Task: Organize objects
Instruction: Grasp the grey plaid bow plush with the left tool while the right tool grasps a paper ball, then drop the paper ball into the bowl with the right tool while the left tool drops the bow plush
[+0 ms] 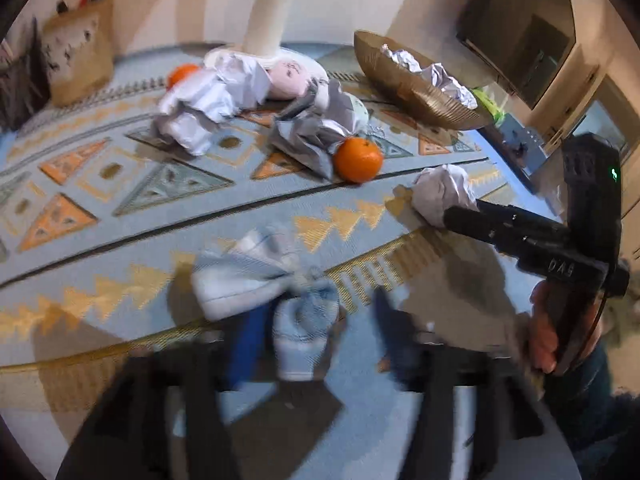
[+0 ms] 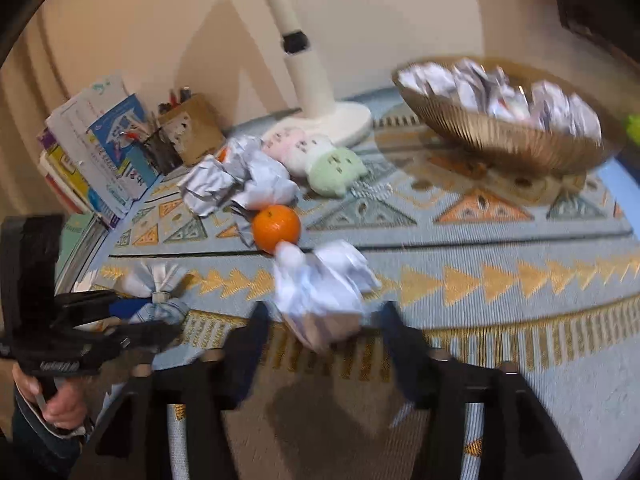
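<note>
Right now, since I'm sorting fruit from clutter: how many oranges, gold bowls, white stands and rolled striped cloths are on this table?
Oranges: 2
Gold bowl: 1
White stand: 1
Rolled striped cloth: 1
Total: 5

**Two wrist views low over the patterned cloth, angled toward each other**

The left wrist camera looks forward along its own fingers, close above the patterned tablecloth (image 1: 120,208), facing the back wall; the right gripper (image 1: 444,216) enters its right edge; the right wrist camera sits equally low and near, aimed the same general way from further right; the left gripper (image 2: 176,322) shows at its left edge; both views share the orange (image 1: 358,159) (image 2: 276,228), the lamp base (image 1: 268,20) (image 2: 316,92), the gold bowl (image 1: 416,92) (image 2: 500,136) and the crumpled papers; both are motion-blurred in the foreground.
</note>
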The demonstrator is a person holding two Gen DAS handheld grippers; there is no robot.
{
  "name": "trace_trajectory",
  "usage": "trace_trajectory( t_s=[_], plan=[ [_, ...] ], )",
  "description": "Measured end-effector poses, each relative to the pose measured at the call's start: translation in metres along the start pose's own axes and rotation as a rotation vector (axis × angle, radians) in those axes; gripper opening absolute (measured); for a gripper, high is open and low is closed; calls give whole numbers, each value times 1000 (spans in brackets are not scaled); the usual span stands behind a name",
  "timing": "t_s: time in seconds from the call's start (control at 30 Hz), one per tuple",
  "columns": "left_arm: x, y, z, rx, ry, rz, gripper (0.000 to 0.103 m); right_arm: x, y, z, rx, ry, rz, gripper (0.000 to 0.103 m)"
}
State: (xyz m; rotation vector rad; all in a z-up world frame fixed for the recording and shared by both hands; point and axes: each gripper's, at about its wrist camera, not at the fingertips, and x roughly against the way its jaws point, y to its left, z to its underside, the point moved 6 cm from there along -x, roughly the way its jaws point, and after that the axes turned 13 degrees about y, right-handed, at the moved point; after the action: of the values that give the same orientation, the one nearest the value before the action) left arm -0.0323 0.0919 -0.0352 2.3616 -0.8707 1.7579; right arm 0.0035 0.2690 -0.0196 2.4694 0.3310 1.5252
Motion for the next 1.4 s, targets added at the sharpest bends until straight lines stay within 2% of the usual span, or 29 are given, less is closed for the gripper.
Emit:
trace_trajectory(
  t_s=[0.03, 0.07, 0.1, 0.2, 0.33, 0.43, 0.53, 0.57, 0.6, 0.63, 0.67, 0.73, 0.77, 0.8, 0.87, 0.93, 1.0, 1.03, 1.1, 1.2, 1.3, 1.4],
  plan=[
    [3, 7, 3, 17, -19, -68, 96, 2, 0, 0, 3, -5, -24, 62],
    [7, 15, 6, 36, -40, -123, 99, 4, 0, 1, 1, -9, -32, 66],
    [8, 18, 8, 42, -45, -131, 99, 4, -1, 1, -4, -11, -27, 68],
    [12, 28, 15, 87, -44, -86, 99, 0, 2, 0, 4, 1, -14, 68],
    [13, 34, 15, 124, -54, -134, 99, -3, 9, 2, 42, 5, 33, 68],
    [9, 17, 8, 71, -58, -110, 99, -5, 12, 2, 63, 2, 70, 68],
    [-4, 1, 3, -14, -42, -164, 98, -3, 13, -1, 66, -23, 93, 68],
    [-9, -3, 0, -31, -45, -194, 87, -1, 12, -2, 61, -33, 99, 68],
    [-11, -5, -1, -37, -47, -213, 72, 1, 11, -4, 50, -44, 112, 68],
    [-13, -5, -4, -45, -48, -271, 41, 1, 10, -6, 44, -48, 122, 68],
    [-10, -5, -5, -52, -72, -315, 22, 1, 10, -8, 40, -48, 129, 68],
    [-11, -5, -7, -52, -82, -324, 20, -5, 14, -11, 51, -34, 154, 68],
    [-9, -4, -5, -50, -91, -319, 20, -6, 16, -11, 65, -38, 176, 58],
    [-7, -4, -3, -51, -107, -309, 19, -6, 23, -10, 109, -57, 208, 36],
    [8, -5, -2, -61, -190, -264, 19, 1, 35, -6, 168, -113, 259, 37],
    [22, -2, -1, -26, -254, -270, 19, 6, 51, 0, 244, -156, 290, 37],
    [27, 8, -1, 23, -273, -278, 19, 4, 54, 3, 265, -149, 316, 37],
    [29, 12, -1, 44, -277, -254, 19, 3, 53, 3, 262, -144, 316, 37],
    [31, 15, 0, 58, -279, -240, 19, 8, 47, 2, 234, -145, 284, 37],
    [37, 4, -7, 31, -275, -269, 19, 21, 33, 0, 162, -173, 230, 38],
    [72, -16, -37, -21, -337, -305, 19, 40, 17, -7, 99, -205, 223, 38],
    [101, -42, -72, -80, -401, -295, 19, 74, 2, -28, 67, -263, 253, 38]
  ],
)
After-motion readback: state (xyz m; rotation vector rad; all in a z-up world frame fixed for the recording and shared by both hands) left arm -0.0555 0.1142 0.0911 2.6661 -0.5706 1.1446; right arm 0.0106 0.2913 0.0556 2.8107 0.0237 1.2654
